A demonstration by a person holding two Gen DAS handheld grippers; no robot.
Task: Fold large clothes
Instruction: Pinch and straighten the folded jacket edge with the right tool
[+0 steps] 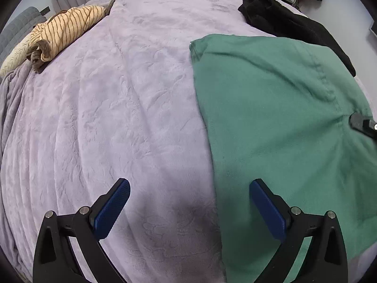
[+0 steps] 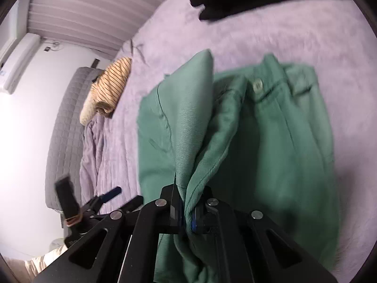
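Green trousers lie on a lavender bed blanket, taking up the right half of the left wrist view. My left gripper hovers wide open over the trousers' left edge, with nothing between its blue pads. The right gripper shows at the far right edge, pinching the cloth into creases. In the right wrist view my right gripper is shut on a bunched fold of the green trousers, lifted off the blanket. The waistband button faces up. The left gripper sits low at the left.
A folded yellow striped garment rests at the far left by the grey padded headboard. A black garment lies beyond the trousers at the far right. Bare blanket spreads left of the trousers. An air conditioner hangs on the wall.
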